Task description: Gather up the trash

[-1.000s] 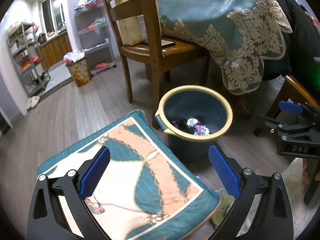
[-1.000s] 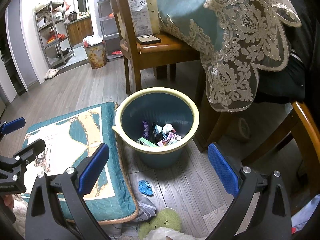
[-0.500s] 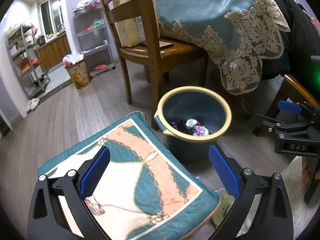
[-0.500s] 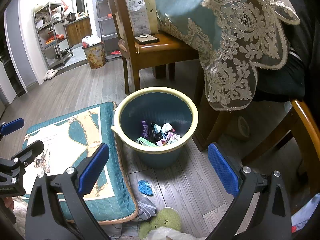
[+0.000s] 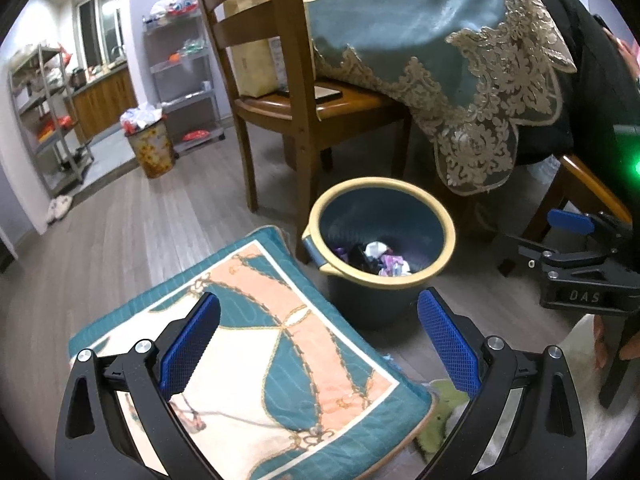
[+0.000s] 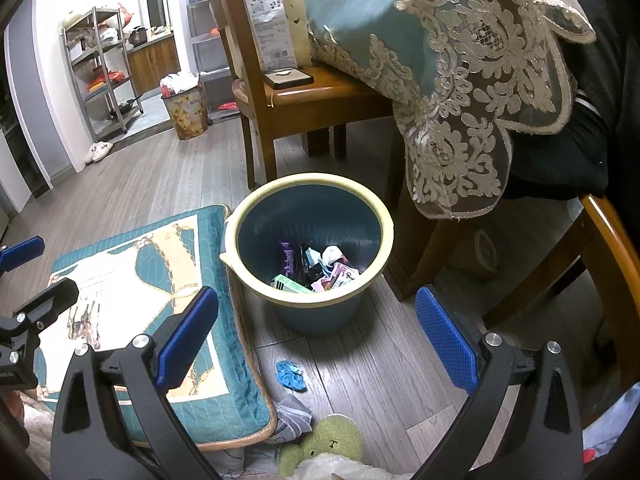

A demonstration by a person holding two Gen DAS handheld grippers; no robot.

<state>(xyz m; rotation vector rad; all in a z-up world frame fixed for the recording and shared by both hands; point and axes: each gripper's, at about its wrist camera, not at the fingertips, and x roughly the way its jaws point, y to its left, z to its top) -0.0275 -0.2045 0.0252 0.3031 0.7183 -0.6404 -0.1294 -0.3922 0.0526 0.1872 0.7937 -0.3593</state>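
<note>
A blue bin with a cream rim (image 5: 440, 216) (image 6: 384, 220) stands on the wood floor and holds several wrappers (image 5: 382, 260) (image 6: 316, 270). A small blue crumpled scrap (image 6: 291, 375) lies on the floor in front of the bin. My left gripper (image 5: 318, 340) is open and empty, above a teal patterned cushion (image 5: 256, 352), with the bin just ahead to the right. My right gripper (image 6: 316, 336) is open and empty, above the floor in front of the bin, with the scrap between its fingers in the view.
A wooden chair (image 5: 288, 92) and a table with a lace-edged teal cloth (image 6: 460, 52) stand behind the bin. Another chair leg (image 6: 608, 248) is at right. A green plush toy (image 6: 328, 444) and grey cloth (image 6: 294, 416) lie by the cushion (image 6: 132, 304). A full metal bin (image 5: 150, 148) stands far back.
Both views have shifted only slightly; the bin sits a little farther off in the left wrist view. Both grippers stay open and empty.
</note>
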